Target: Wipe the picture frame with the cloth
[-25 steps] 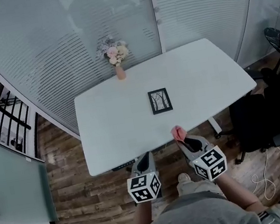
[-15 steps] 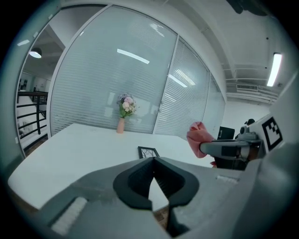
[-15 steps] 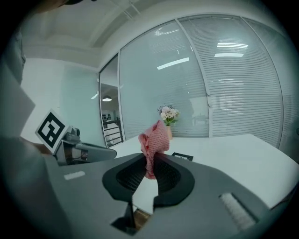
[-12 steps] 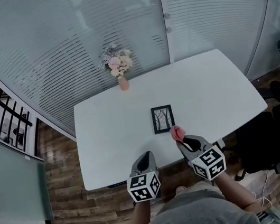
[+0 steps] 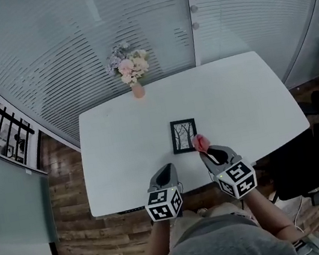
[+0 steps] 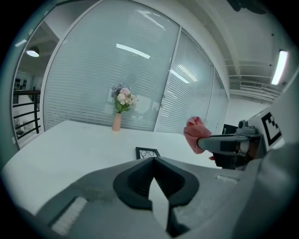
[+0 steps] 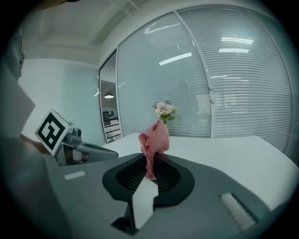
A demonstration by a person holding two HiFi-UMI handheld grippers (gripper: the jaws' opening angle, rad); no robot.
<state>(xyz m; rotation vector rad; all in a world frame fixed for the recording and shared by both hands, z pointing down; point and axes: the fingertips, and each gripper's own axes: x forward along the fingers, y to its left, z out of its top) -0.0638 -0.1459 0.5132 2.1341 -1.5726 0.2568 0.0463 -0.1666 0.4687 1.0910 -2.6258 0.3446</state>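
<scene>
Left gripper (image 5: 165,169): We see its jaws pressed together in its own view, with nothing between them. It hovers over the near edge of the table, to the left of the other gripper and short of the frame.

Right gripper (image 5: 204,153): Its jaws are clamped on the lower end of the cloth. It points toward the near right corner of the frame.

Cloth (image 5: 200,143): It is pink, with a fine mesh weave, and stands up in a bunch out of the right jaws. In the head view it lies just beside the near right corner of the frame. In the left gripper view it seems lifted off the table top (we cannot tell whether it touches the frame).

Picture frame (image 5: 184,135): It is dark and lies flat near the middle of the table, a little toward the near edge. It holds a pale picture with thin dark branches.

Table (image 5: 118,137): It is white with rounded corners, and apart from the frame it carries only the vase.

Vase (image 5: 138,89): It is small and pinkish and stands upright at the far edge, well apart from the frame, with pale flowers in it.

Background: We see a curved glass wall (image 5: 72,47) with horizontal blinds behind the table, and a wooden floor (image 5: 66,189) beside it.
</scene>
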